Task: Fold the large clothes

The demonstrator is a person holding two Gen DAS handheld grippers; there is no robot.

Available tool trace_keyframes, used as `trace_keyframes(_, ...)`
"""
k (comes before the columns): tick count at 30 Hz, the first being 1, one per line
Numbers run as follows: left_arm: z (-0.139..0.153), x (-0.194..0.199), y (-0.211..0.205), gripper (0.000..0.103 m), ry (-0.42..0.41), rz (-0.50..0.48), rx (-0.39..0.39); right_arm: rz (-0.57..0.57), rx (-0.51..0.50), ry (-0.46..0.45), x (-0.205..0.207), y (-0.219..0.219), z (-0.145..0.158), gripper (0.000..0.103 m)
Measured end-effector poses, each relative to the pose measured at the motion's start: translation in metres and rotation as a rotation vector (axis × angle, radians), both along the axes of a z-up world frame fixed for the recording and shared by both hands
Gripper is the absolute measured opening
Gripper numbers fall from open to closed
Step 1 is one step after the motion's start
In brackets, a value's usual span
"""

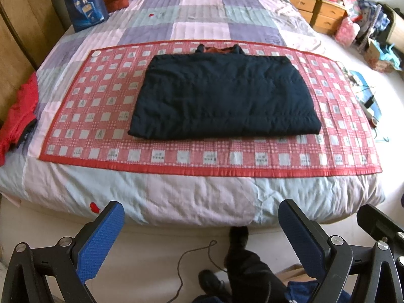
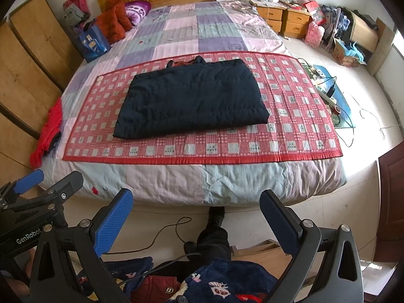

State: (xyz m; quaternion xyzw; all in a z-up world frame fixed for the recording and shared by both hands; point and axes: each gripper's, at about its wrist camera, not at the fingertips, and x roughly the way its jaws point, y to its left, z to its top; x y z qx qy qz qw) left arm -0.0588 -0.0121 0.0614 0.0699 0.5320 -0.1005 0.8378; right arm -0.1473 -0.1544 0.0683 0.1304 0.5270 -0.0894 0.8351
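On the red checked mat (image 1: 176, 161), the dark jacket (image 1: 224, 96) is sitting folded into a compact rectangle, collar at the far edge; fold is looking essentially done. Left gripper (image 1: 202, 240) and right gripper (image 2: 197, 224) are both hovering off the bed's (image 1: 151, 199) near edge, jaws spread wide, holding nothing.

One folded dark jacket (image 1: 224, 96) lies on one red checked mat (image 1: 101, 131). One bed (image 1: 141, 197) carries both. Two nightstands (image 2: 285, 17) stand beside the bed, each with two drawers. One blue bag (image 1: 85, 7) sits at the bed's left edge. One red garment (image 1: 17, 116) hangs off the left side. Two grippers are in view, the left gripper (image 1: 202, 240) and the right gripper (image 2: 197, 224), each with two blue-padded fingers (image 1: 101, 242). One cardboard box (image 2: 346, 53) stands on the floor.
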Motion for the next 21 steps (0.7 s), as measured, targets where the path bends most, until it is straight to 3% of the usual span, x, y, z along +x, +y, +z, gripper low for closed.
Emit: trace_keyframes(21, -0.006, -0.001, 0.013, 0.101, 0.006, 0.002, -0.006, 0.0, 0.001, 0.006, 0.006, 0.009, -0.004, 0.103)
